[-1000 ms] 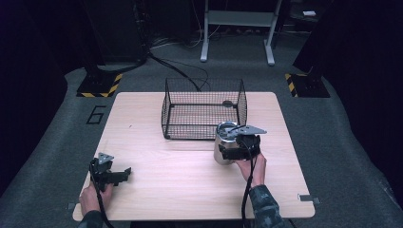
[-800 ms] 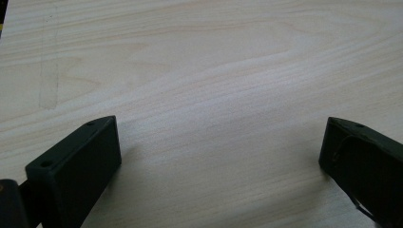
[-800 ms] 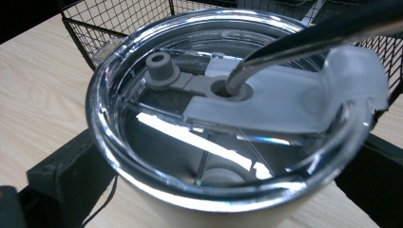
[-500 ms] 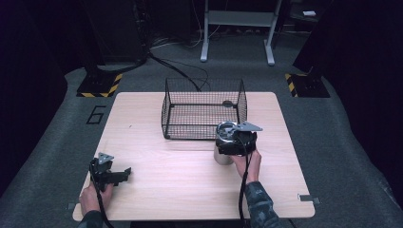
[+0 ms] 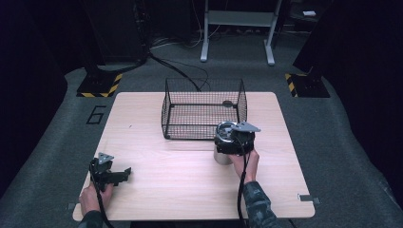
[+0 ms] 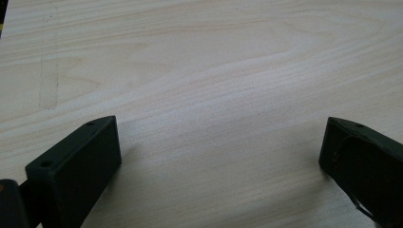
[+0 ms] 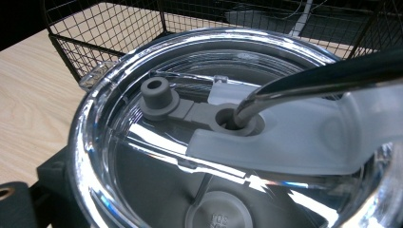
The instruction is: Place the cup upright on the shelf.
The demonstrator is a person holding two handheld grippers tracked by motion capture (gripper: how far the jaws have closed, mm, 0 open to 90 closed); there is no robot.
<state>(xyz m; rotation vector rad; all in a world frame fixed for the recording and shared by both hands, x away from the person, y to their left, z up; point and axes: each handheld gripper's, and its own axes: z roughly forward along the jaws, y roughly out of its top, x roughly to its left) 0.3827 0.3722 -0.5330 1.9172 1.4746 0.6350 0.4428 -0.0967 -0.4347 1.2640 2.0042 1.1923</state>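
A steel tumbler with a clear lid stands on the wooden table, just in front of the wire basket's right corner. A metal straw passes through a grey grommet in the lid. My right gripper is shut on the tumbler near its top, and one black jaw presses against the lid's rim at the lower left of the right gripper view. At the table's front left, my left gripper rests low over bare wood. Its jaws stand wide apart with nothing between them.
A black wire basket stands at the back middle of the table, a small dark object on its floor. Dark stands, cables and yellow-black striped bases sit on the floor beyond. Bare wood lies between the two grippers.
My right gripper and the tumbler have shifted slightly toward the basket. The left gripper has not moved.
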